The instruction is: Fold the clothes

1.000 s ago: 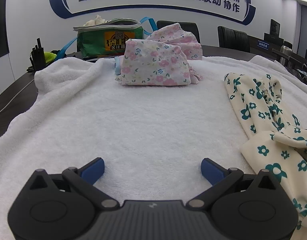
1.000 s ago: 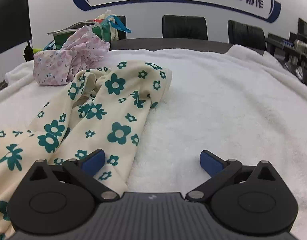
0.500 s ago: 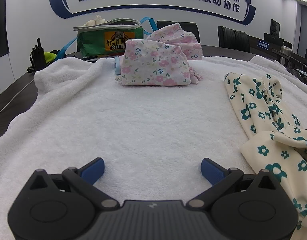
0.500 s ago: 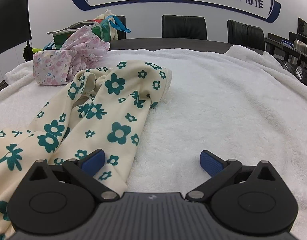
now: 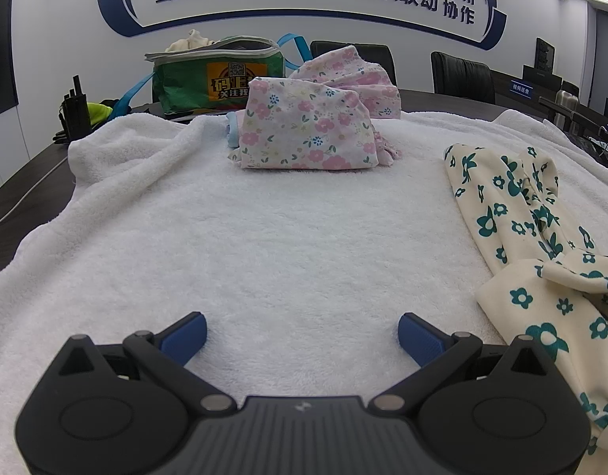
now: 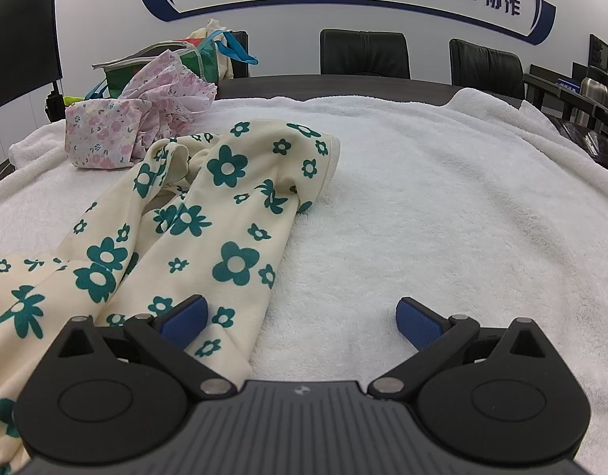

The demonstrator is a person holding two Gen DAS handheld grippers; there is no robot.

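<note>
A cream garment with teal flowers (image 6: 193,233) lies crumpled on the white towel (image 6: 442,206), running from the near left toward the middle. In the left wrist view the same cream garment (image 5: 541,261) lies at the right. My left gripper (image 5: 302,336) is open over bare towel (image 5: 264,237), holding nothing. My right gripper (image 6: 300,322) is open too, its left blue pad (image 6: 183,318) over the garment's edge and its right pad over towel. A folded pink floral garment (image 5: 304,134) sits at the far side, with a second pink piece (image 5: 351,75) behind it.
A green bag (image 5: 216,75) with blue straps stands behind the pink clothes on the dark table (image 6: 343,83). Black office chairs (image 6: 363,53) line the far side. A black radio (image 5: 76,113) stands at the far left. The towel's edge drops off at left.
The right wrist view has shifted slightly, with the scene sliding a little to the right. The left gripper has not moved. Both stay open.
</note>
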